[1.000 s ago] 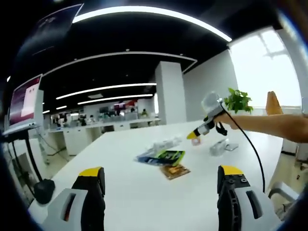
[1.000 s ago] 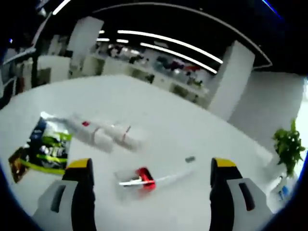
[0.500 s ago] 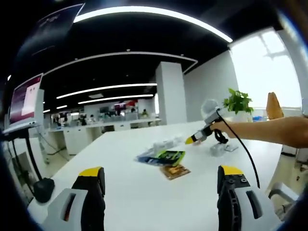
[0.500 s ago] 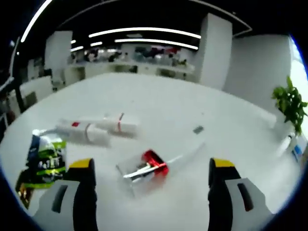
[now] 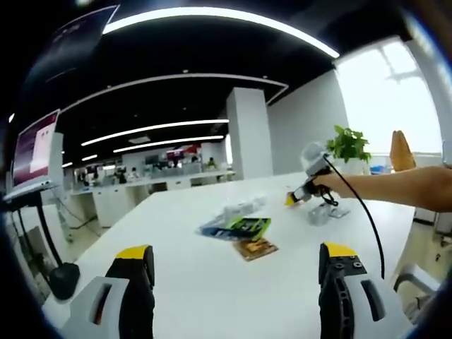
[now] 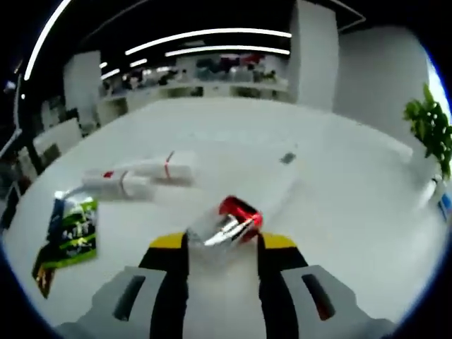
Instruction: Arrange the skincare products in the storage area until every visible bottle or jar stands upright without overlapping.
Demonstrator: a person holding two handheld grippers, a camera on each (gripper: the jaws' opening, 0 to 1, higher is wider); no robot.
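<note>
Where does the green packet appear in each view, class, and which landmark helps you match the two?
Left gripper view: green packet lies mid-table, centre of the picture, beyond the open jaws.
Right gripper view: it lies at the left edge, left of the hand-held gripper.
Shared landmark: the potted plant, at the right in both.

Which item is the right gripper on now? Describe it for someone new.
On the big white table, right of the two white tubes lying flat, find the clear plastic container with a shiny red cap. It sits between the right gripper jaws, the one red, see-through item.
</note>
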